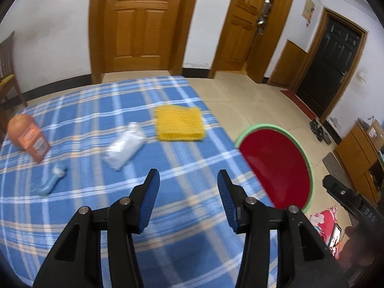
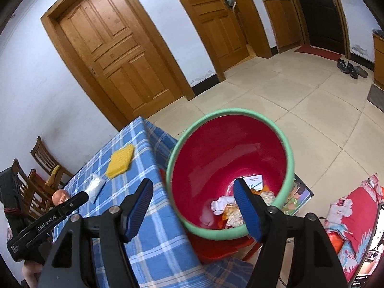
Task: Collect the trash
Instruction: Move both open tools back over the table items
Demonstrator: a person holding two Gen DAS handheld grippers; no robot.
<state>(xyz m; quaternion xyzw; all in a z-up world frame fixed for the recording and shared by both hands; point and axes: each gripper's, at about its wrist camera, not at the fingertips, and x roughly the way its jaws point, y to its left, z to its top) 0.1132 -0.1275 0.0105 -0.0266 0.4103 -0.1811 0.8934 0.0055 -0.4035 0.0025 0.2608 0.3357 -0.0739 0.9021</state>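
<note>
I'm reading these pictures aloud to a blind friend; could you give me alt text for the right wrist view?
An open, empty two-finger gripper with blue pads hangs over a red plastic bucket with a green rim that holds crumpled wrappers and paper. Left of it is a table under a blue checked cloth, bearing a yellow knitted square and a small clear plastic bag.

Motion blur is smearing the left wrist view, so print on the small orange cardboard box is proving unreadable, and the round orange thing behind it is staying unidentifiable. The blue-checked cloth-covered worktop is hiding part of the green-rimmed red plastic bin. In the right wrist view, one finger of the right tool is covering some crumpled paper scraps inside that bin, and the wooden chairs are running off the frame's edge.
</note>
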